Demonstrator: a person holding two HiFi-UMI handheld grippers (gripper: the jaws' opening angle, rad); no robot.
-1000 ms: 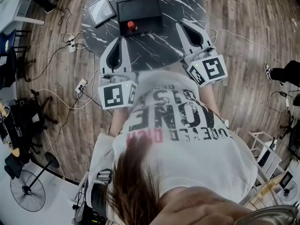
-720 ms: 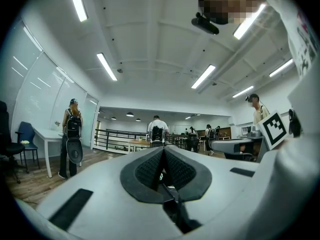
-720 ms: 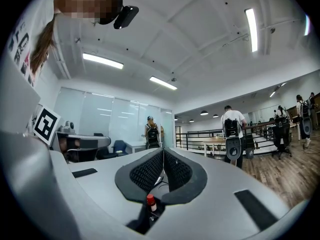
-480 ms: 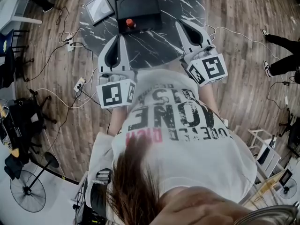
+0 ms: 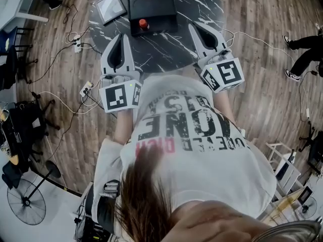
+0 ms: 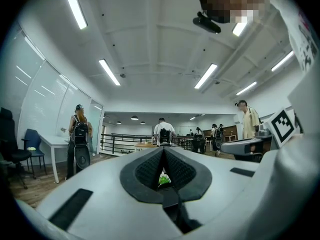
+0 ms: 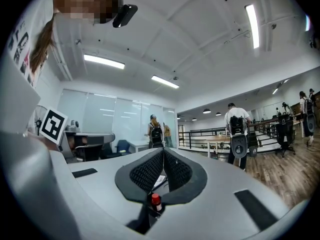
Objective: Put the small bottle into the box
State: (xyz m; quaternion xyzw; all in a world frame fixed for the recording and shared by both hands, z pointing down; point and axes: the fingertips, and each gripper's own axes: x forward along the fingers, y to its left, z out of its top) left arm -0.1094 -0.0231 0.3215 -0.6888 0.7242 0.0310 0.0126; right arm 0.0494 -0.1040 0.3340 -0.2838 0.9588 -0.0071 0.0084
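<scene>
Your left gripper (image 6: pixel 163 154) has its jaws pressed together at the tips with nothing between them, and your right gripper (image 7: pixel 163 153) looks just the same, so you hold nothing. Both point level over the near edge of the dark table (image 5: pixel 166 52).

From the head view, the small bottle (image 5: pixel 143 23) stands upright with its red cap up, inside the outline of the black box (image 5: pixel 161 14) and toward its near left corner. That view doesn't settle whether it sits down between the walls or on a closed top.

If you reach for it with the jaws together like this, the tips would likely shove it, and I'd judge a bottle that small and narrow topples easily. In the right gripper view it shows low, beneath the jaws, so closing on that line may pinch only air above the cap. Watch the cables (image 5: pixel 65 97) looping on the floor at your left too: a sideways step could snag one
</scene>
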